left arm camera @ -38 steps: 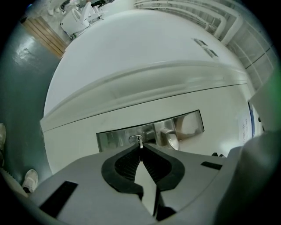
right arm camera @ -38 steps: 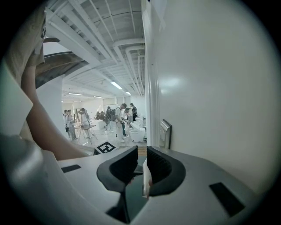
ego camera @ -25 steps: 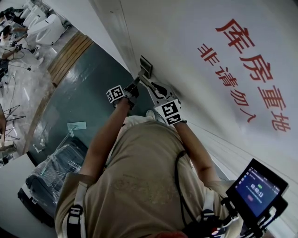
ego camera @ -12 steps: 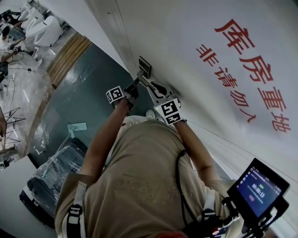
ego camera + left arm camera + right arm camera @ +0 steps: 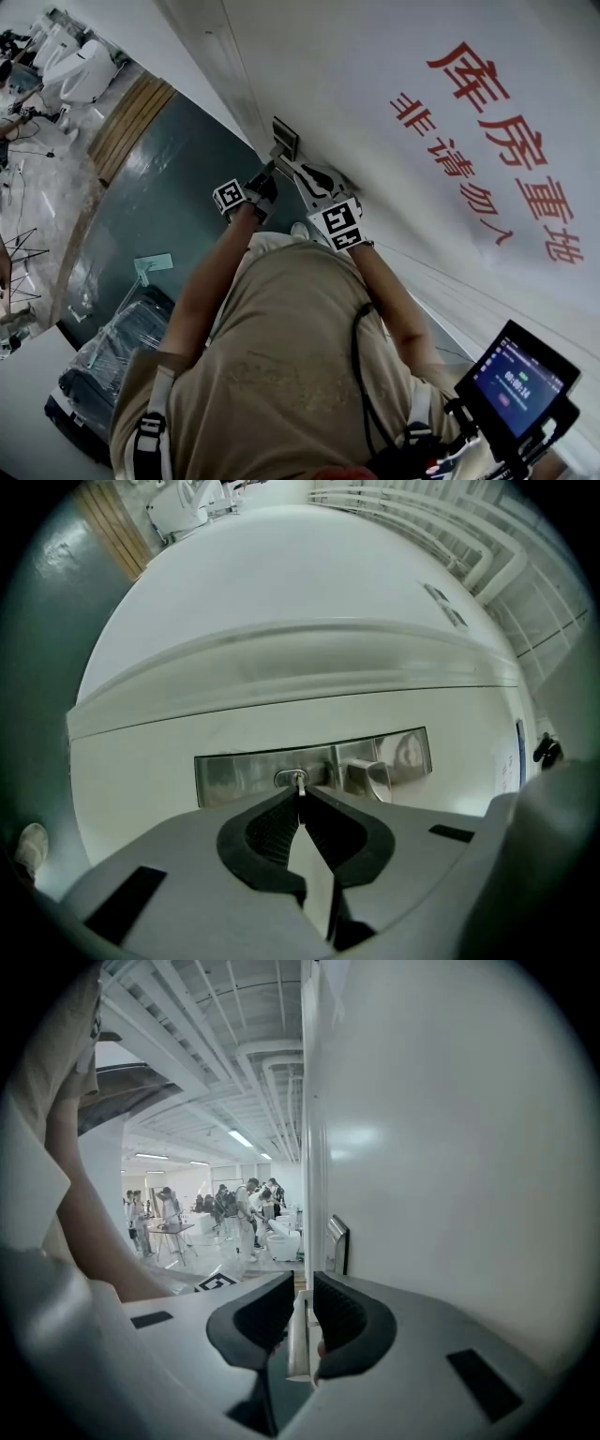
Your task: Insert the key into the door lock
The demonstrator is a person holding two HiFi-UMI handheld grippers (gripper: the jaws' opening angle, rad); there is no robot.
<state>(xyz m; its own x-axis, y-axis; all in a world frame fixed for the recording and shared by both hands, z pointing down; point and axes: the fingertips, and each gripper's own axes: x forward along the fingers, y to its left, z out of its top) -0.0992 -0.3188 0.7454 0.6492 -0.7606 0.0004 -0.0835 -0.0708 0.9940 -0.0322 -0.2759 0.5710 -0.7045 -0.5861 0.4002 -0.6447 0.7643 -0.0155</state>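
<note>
Left gripper (image 5: 300, 803): jaws pinched small silver key (image 5: 300, 786), tip at keyhole (image 5: 287, 778) of brushed-steel lock plate (image 5: 234, 775), frame centre.
Right gripper (image 5: 300, 1321): jaws closed on pale lever handle (image 5: 298, 1349).
Technique: blade needed a level, straight push.

A tan short-sleeved T-shirt (image 5: 281, 366) with a faint chest print is worn. Pale shoulder straps (image 5: 161, 394) with dark buckles are laid over it, and a black cable (image 5: 355, 356) is run down the front. A black-framed screen (image 5: 517, 377) with a blue display is carried on a black mount. The left hand-held gripper (image 5: 300, 797) and right hand-held gripper (image 5: 298, 1288) are formed as grey shells with black ribbed pads (image 5: 272, 832). Each is topped by a white cube (image 5: 230, 195) printed with black square markers.
</note>
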